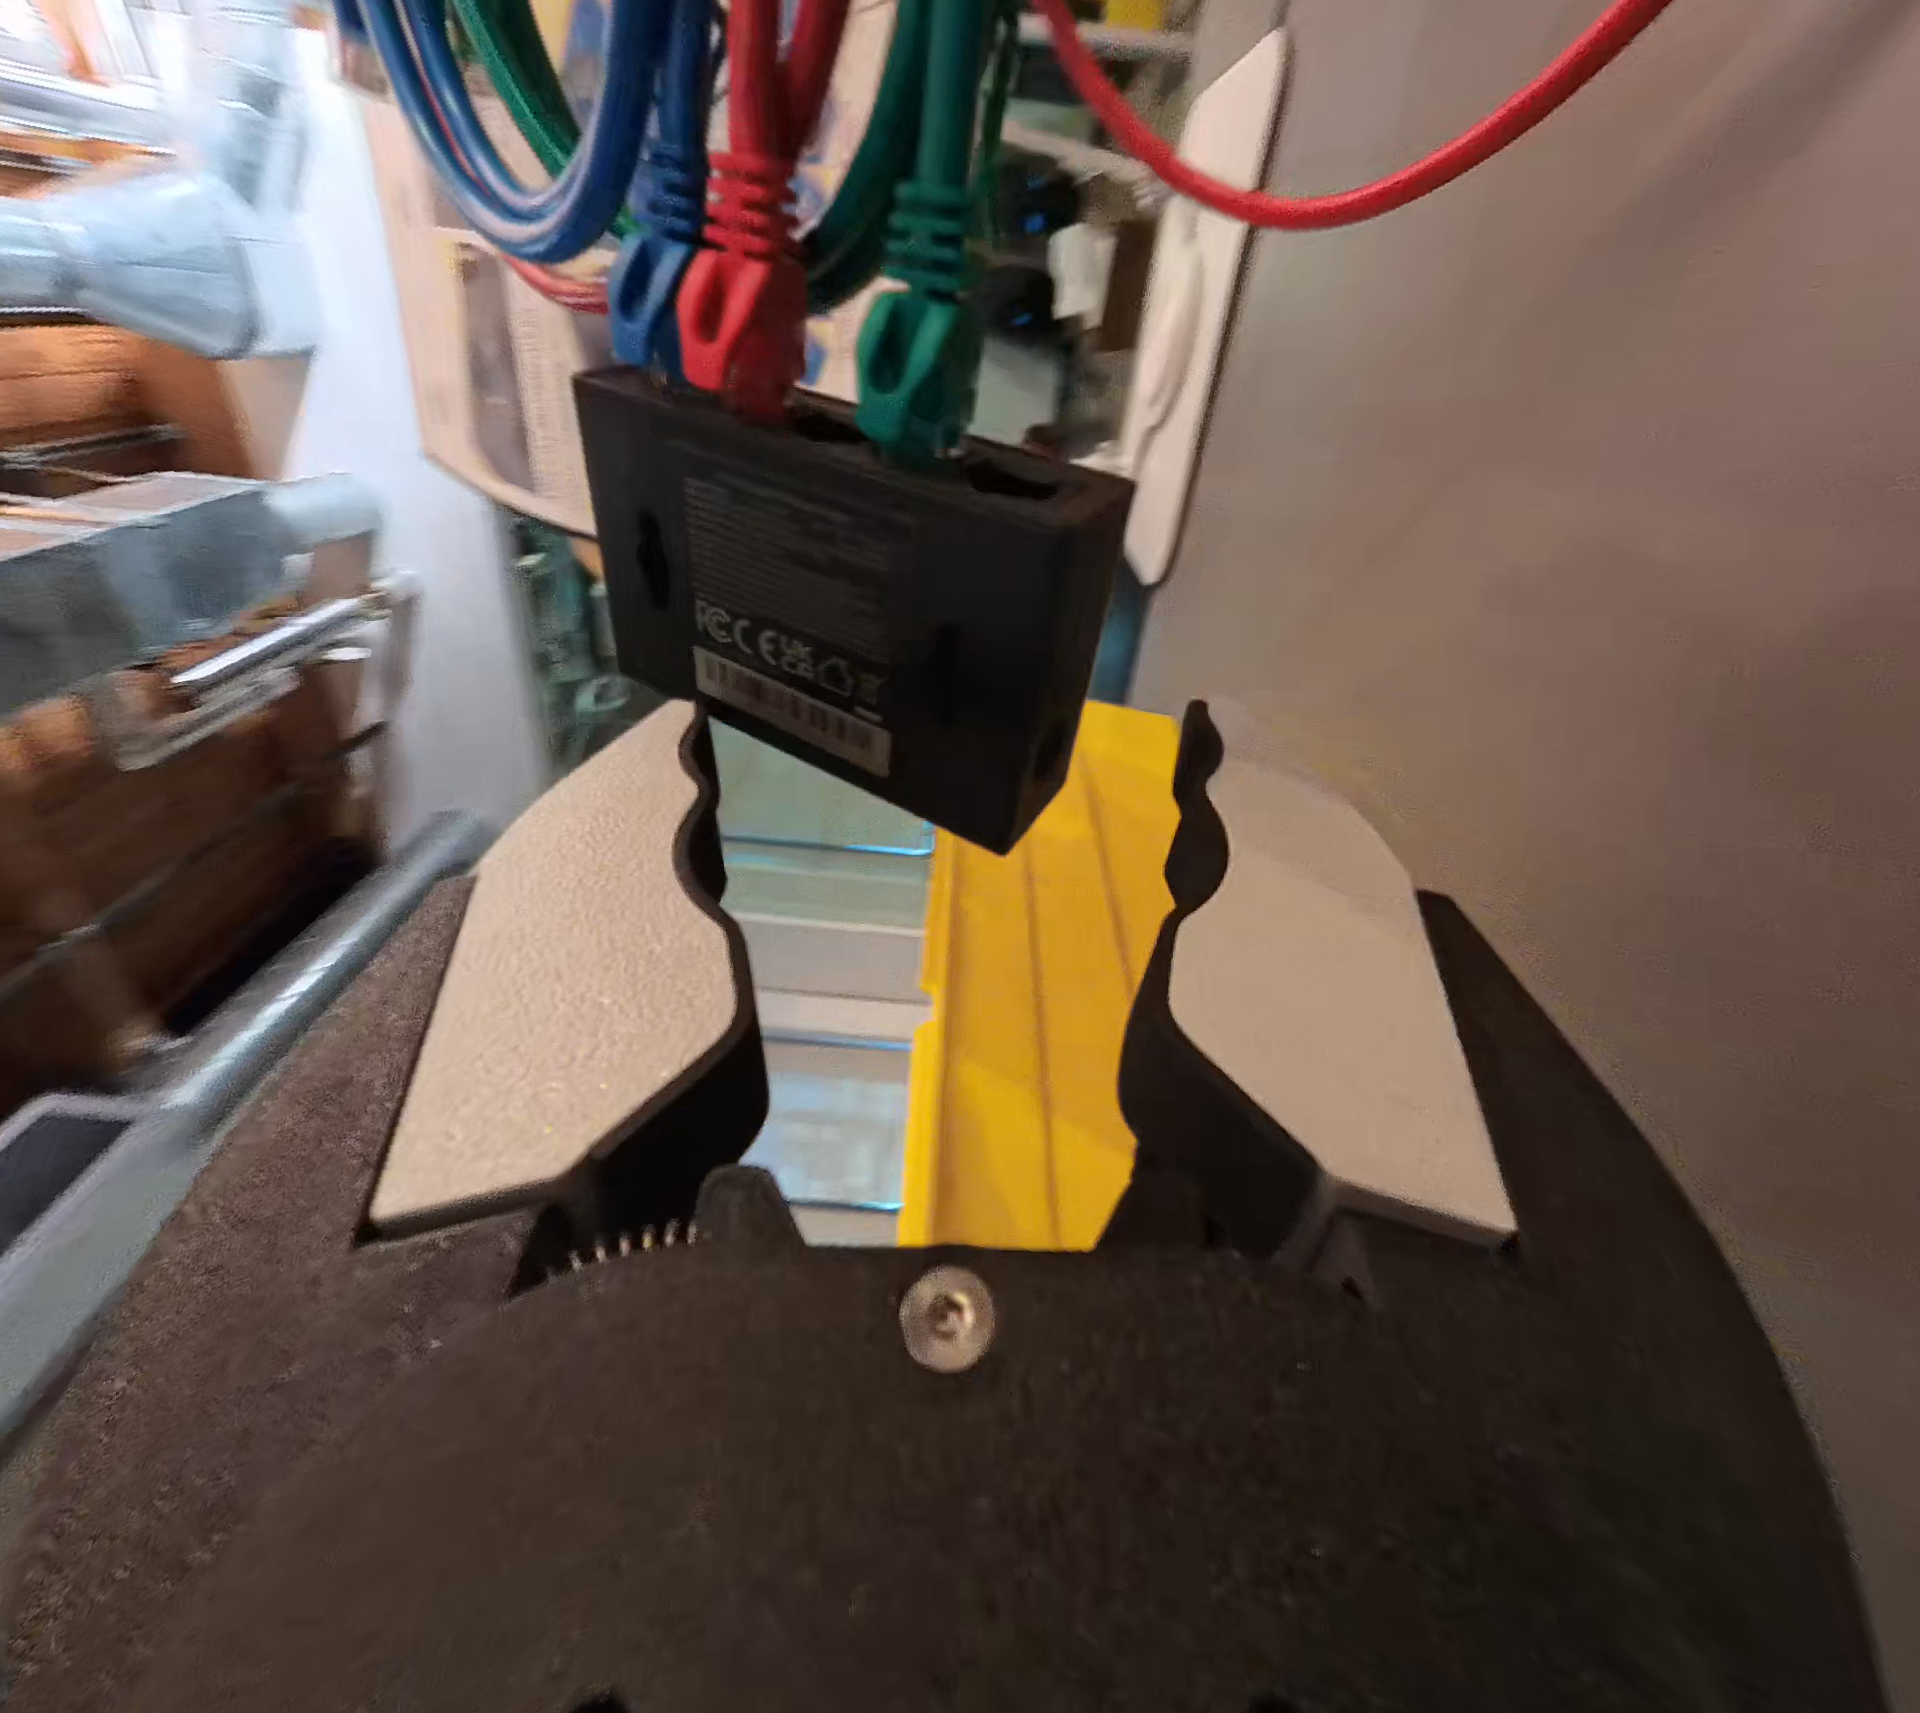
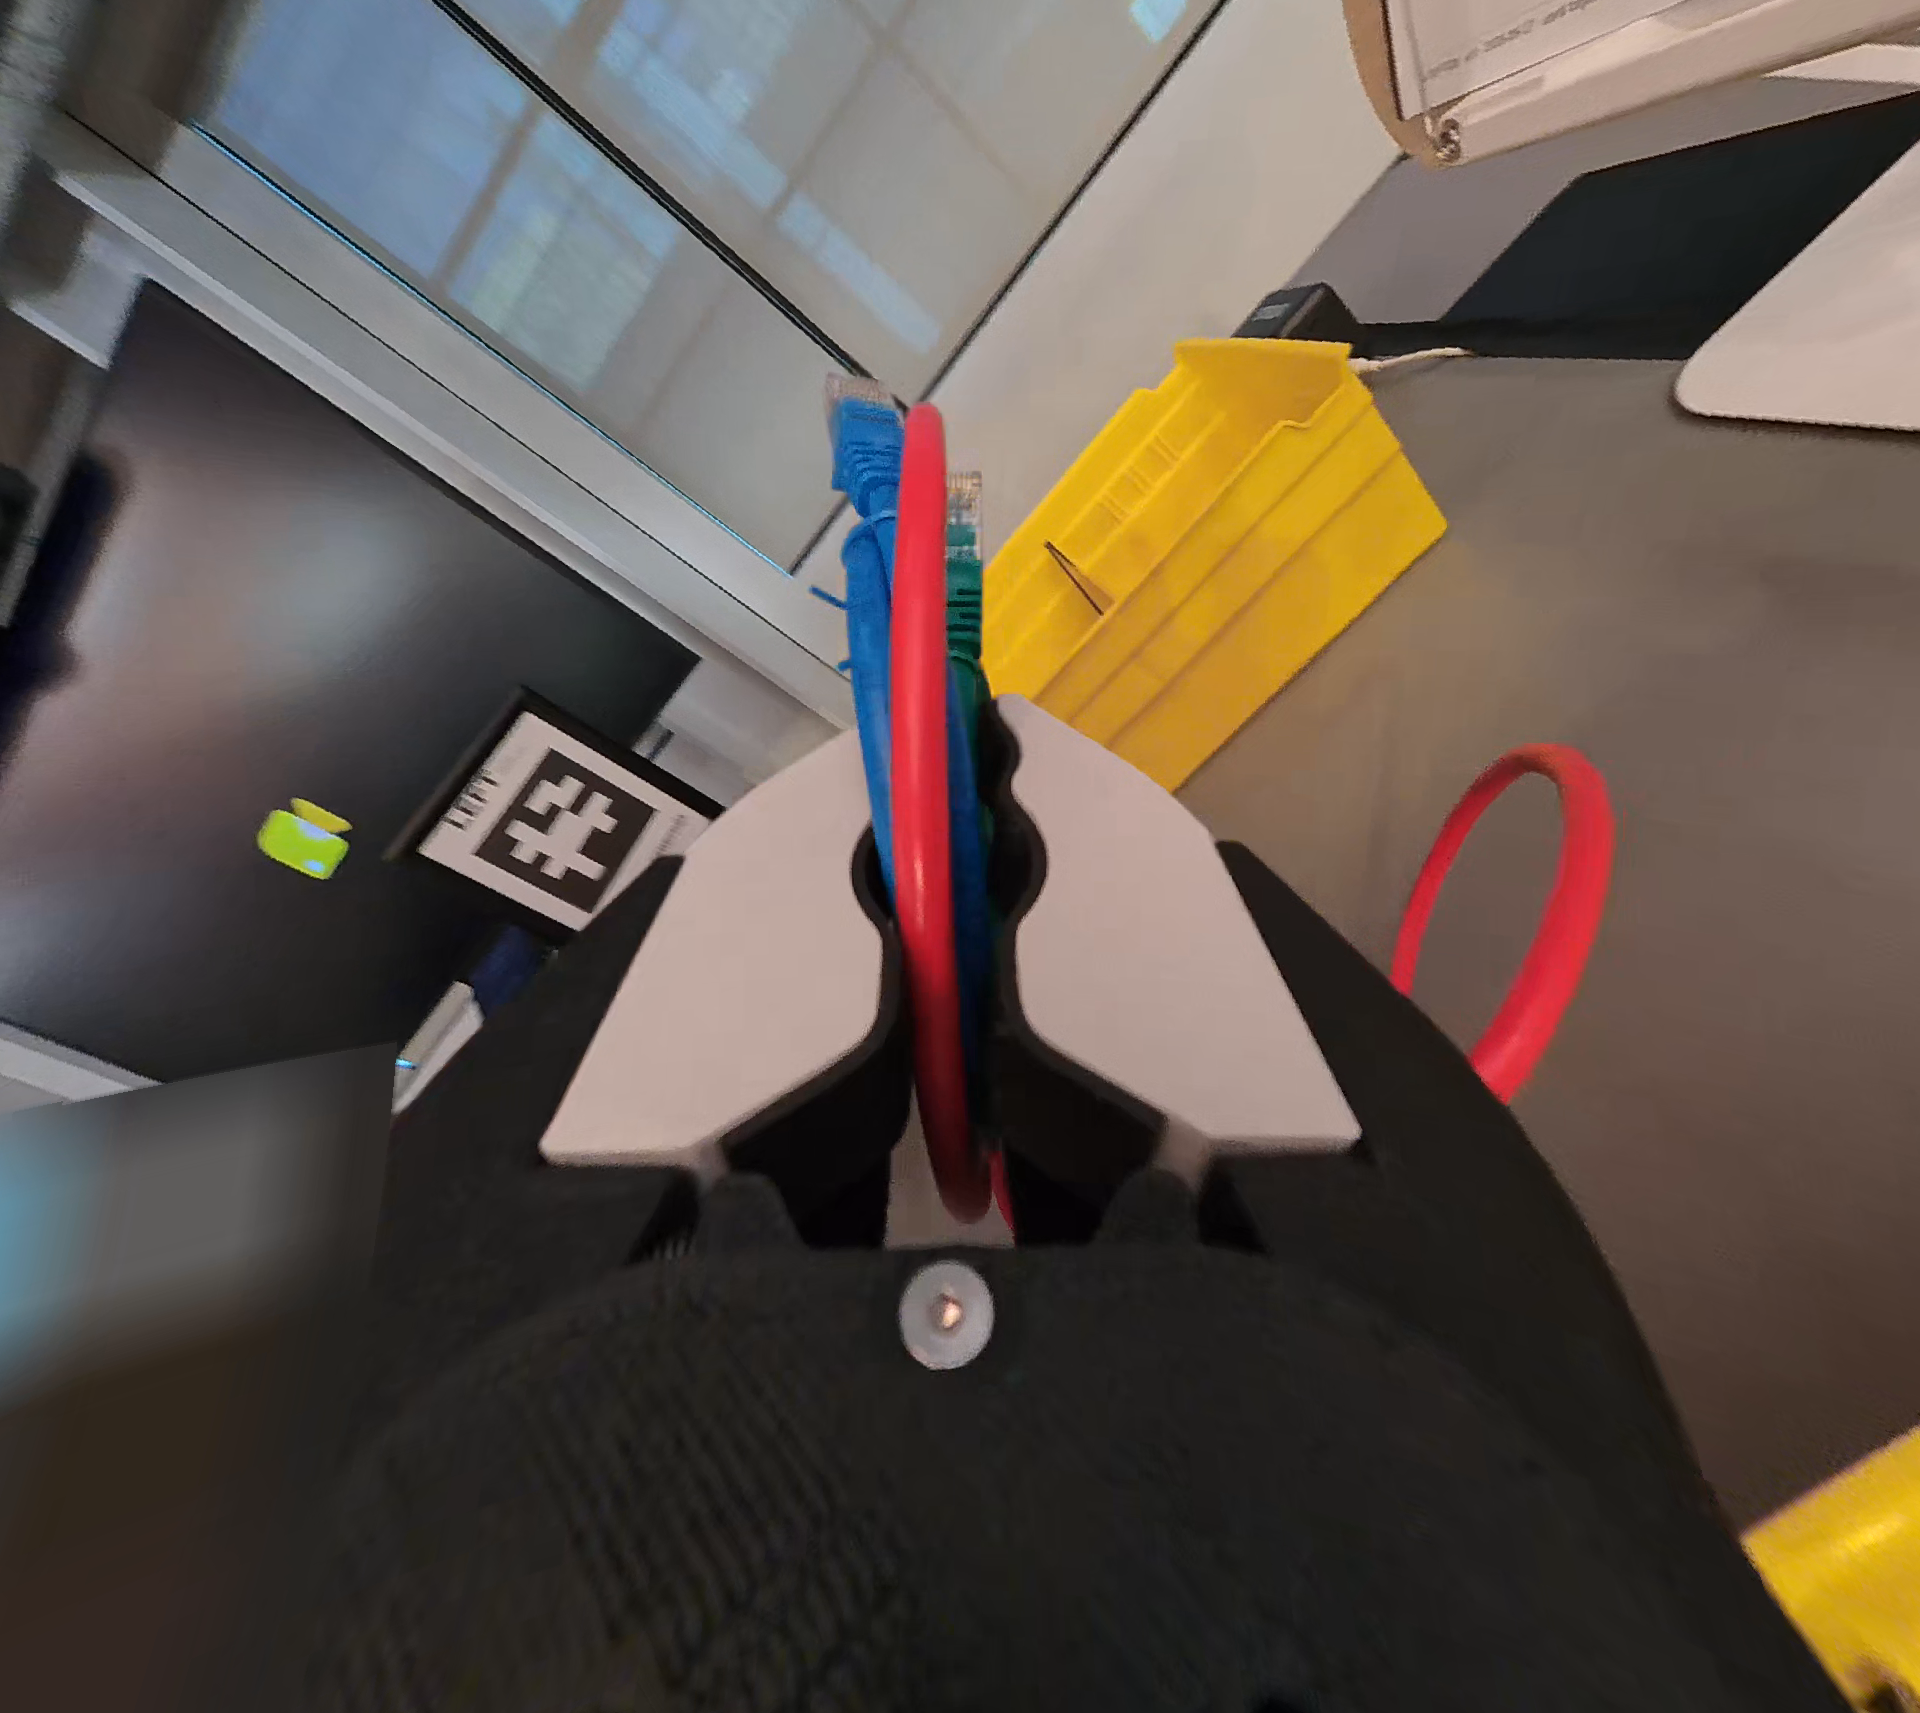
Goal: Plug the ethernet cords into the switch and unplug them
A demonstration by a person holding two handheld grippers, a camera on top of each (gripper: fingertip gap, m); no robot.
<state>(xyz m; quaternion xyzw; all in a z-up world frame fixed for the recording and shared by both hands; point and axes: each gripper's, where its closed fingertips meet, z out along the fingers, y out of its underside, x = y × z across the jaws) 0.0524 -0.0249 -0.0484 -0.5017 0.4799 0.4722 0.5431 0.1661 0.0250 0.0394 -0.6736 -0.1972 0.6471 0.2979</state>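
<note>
A: Where was the switch (image 1: 847,614)?

B: Hanging in the air off three plugged cords: blue plug (image 1: 646,292) leftmost, red plug (image 1: 740,313) next, green plug (image 1: 914,359) right of it. One port right of green looked empty. Left gripper (image 1: 945,780) was spread wide just below the switch, touching nothing.

A: Right side?

B: Right gripper (image 2: 940,842) was clamped on the bundled cords (image 2: 920,728), yellow bin (image 2: 1205,572) beyond. Looked like the unplug phase. Next move, my guess: close left on the switch body, steady it, then pull plugs.
</note>
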